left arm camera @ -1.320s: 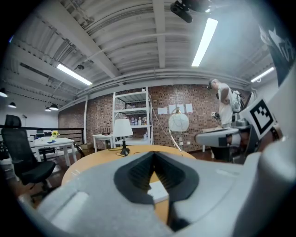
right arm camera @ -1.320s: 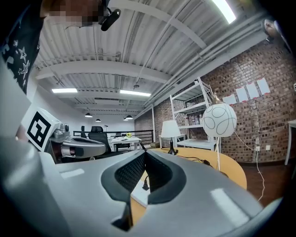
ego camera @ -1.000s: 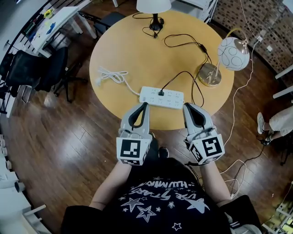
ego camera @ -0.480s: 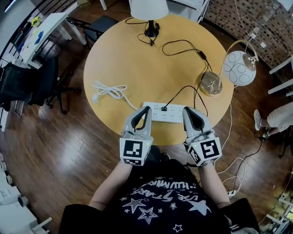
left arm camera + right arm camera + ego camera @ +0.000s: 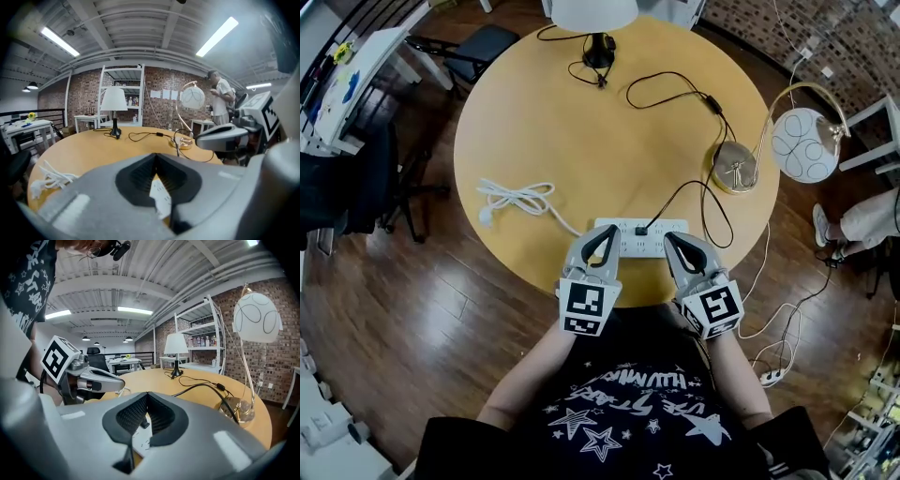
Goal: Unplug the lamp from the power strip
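Your left gripper (image 5: 602, 233) and right gripper (image 5: 667, 238), both clenched empty, hovered at the table's (image 5: 534, 122) near edge over the white power strip (image 5: 636, 247), black plug (image 5: 642, 231) seated.

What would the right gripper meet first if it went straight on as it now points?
Most likely the white power strip, near the black plug seated in it; the right gripper points its shut tips down at it, though depth is unclear.

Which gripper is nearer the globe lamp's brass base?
Right. The right gripper is over the power strip's right end, down-left of the brass base; the left gripper is over its left end, farther away.
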